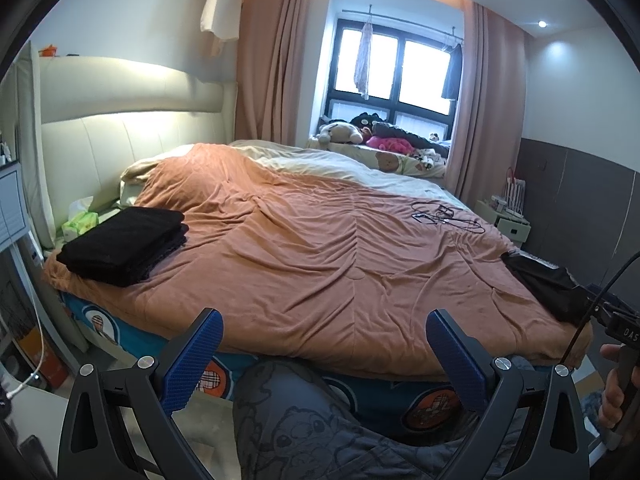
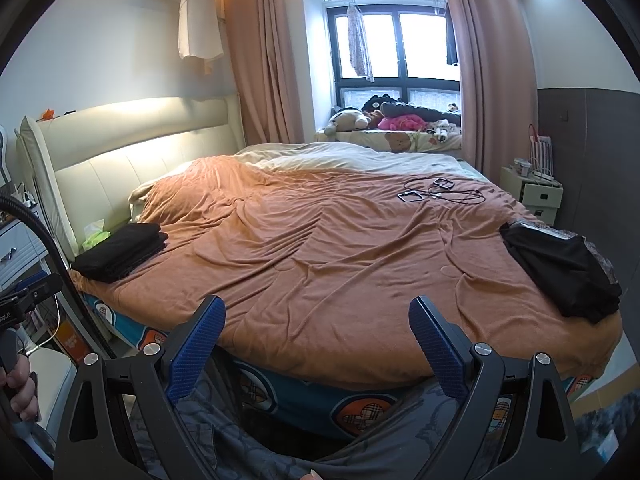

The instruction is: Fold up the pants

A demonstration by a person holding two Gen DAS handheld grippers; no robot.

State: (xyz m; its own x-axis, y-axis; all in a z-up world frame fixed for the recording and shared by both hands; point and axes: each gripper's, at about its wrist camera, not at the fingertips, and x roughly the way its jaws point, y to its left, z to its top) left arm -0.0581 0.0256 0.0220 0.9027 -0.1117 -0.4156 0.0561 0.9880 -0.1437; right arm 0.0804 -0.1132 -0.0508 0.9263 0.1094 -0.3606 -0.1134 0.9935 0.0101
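Two empty grippers held at the near edge of a bed, with black clothes at either side.

A folded black stack point(image 1: 124, 245) lies at the left near the headboard; the left gripper point(image 1: 324, 346) and right gripper point(image 2: 318, 334) gape, grasping nothing, over the orange blanket point(image 2: 320, 248); unfolded black pants point(image 2: 560, 272) lie on the blanket's right edge.
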